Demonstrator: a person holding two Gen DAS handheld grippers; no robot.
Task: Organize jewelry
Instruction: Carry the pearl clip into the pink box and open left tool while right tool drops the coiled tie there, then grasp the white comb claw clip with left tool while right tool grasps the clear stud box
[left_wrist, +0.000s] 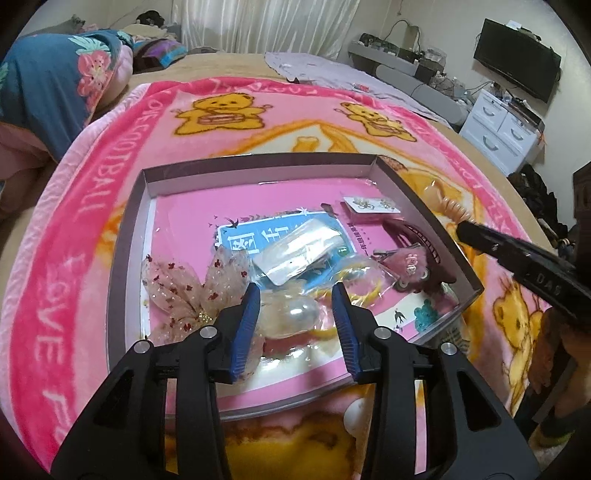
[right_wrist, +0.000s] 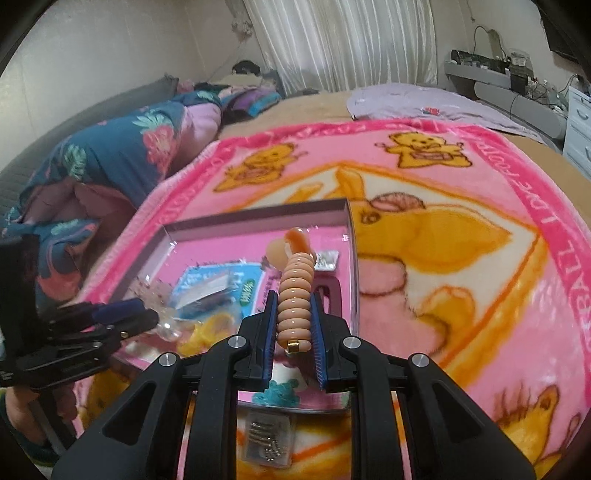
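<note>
A shallow box (left_wrist: 258, 164) with a pink lining lies on the bear blanket and holds jewelry: a sheer bow with red specks (left_wrist: 192, 288), a clear packet (left_wrist: 299, 251), an earring card (left_wrist: 371, 204), a dark pink hair clip (left_wrist: 410, 258), and a bagged pearl piece (left_wrist: 295, 314). My left gripper (left_wrist: 295, 295) is open, its blue fingers either side of the bagged pearl piece. My right gripper (right_wrist: 293, 299) is shut on a peach beaded bracelet (right_wrist: 295, 291) and holds it over the box (right_wrist: 258, 214); the bracelet shows at the box's right rim (left_wrist: 456, 210).
The pink bear blanket (left_wrist: 110, 184) covers the bed. A small bag of metal pieces (right_wrist: 267, 439) lies on the blanket in front of the box. A floral quilt (left_wrist: 55, 92) is piled at the back left. White drawers (left_wrist: 502, 129) and a monitor (left_wrist: 517, 59) stand at the right.
</note>
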